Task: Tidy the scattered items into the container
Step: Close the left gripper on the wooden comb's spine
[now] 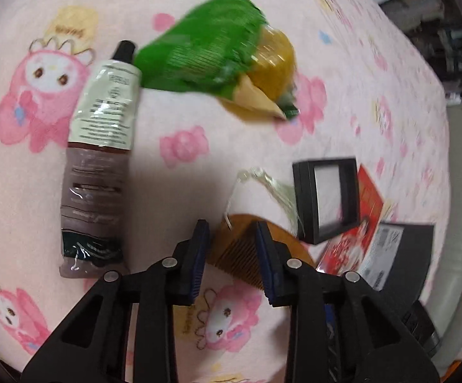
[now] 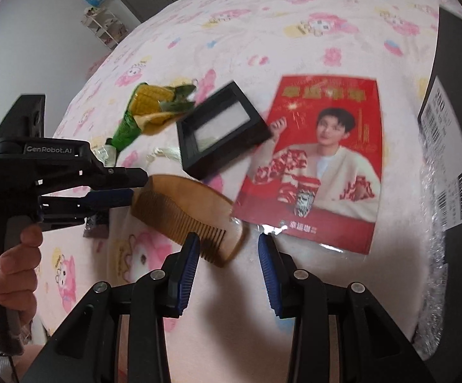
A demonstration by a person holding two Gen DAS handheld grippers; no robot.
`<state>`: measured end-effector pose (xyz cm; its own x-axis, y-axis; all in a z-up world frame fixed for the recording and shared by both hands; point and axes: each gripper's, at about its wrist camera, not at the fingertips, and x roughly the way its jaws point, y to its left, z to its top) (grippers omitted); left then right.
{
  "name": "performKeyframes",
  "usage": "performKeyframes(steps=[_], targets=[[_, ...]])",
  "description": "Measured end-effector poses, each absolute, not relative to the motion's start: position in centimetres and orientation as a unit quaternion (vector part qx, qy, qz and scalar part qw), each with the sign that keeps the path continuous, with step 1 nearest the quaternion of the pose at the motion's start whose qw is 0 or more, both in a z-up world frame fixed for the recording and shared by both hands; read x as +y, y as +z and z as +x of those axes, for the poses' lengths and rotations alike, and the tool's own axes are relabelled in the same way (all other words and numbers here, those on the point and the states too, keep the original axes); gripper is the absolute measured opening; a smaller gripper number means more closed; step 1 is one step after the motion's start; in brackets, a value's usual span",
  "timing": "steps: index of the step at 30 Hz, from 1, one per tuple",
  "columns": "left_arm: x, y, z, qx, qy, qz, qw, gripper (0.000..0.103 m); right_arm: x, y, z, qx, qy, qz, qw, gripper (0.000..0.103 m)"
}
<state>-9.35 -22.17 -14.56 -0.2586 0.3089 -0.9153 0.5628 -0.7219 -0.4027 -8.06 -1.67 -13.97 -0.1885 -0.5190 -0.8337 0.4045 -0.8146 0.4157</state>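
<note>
A wooden comb [image 2: 186, 214] lies flat on the pink cartoon-print blanket [image 2: 263, 32], between the left gripper [image 2: 125, 188] at its spine end and the right gripper [image 2: 227, 249] at its other end. The left gripper's jaws stand partly open around the comb's end without visibly pressing it; the right gripper's jaws are partly open and empty. In the right wrist view the comb's long axis runs diagonally from upper left to lower right, teeth toward the lower left, beside a black box [image 2: 221, 127].

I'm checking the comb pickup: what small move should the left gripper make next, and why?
Probably slide the left gripper slightly further onto the wooden comb and close firmly before lifting. Its fingers straddle only the comb's very end, and whether they press it is unclear. The right gripper hangs open nearby.
</note>
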Motion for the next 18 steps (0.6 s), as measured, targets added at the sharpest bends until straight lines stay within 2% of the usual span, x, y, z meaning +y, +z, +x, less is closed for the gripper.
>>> performKeyframes(steps=[2,8,13,16,18], targets=[[-21.5,-14.2,-9.1,0.345,-0.707,0.612,0.087,0.023,-1.3,-13.9,-8.1,-0.062,-0.767,0.561,0.305,0.034],[-20.4,-12.7,-6.5,0.321,-0.705,0.628,0.077,0.023,0.0,-12.3,-7.4,-0.075,-0.763,0.561,0.312,0.035],[-22.0,-11.9,-5.7,0.317,-0.708,0.622,0.105,0.023,0.3,-12.3,-7.0,-0.051,-0.761,0.574,0.299,0.035],[-23.4,-12.0,-5.7,0.322,-0.705,0.621,0.115,0.024,0.3,-12.8,-7.2,-0.048,-0.766,0.574,0.287,0.035],[-23.4,-12.7,-6.1,0.326,-0.705,0.621,0.108,0.029,0.2,-13.1,-7.5,-0.053,-0.771,0.566,0.288,0.036]])
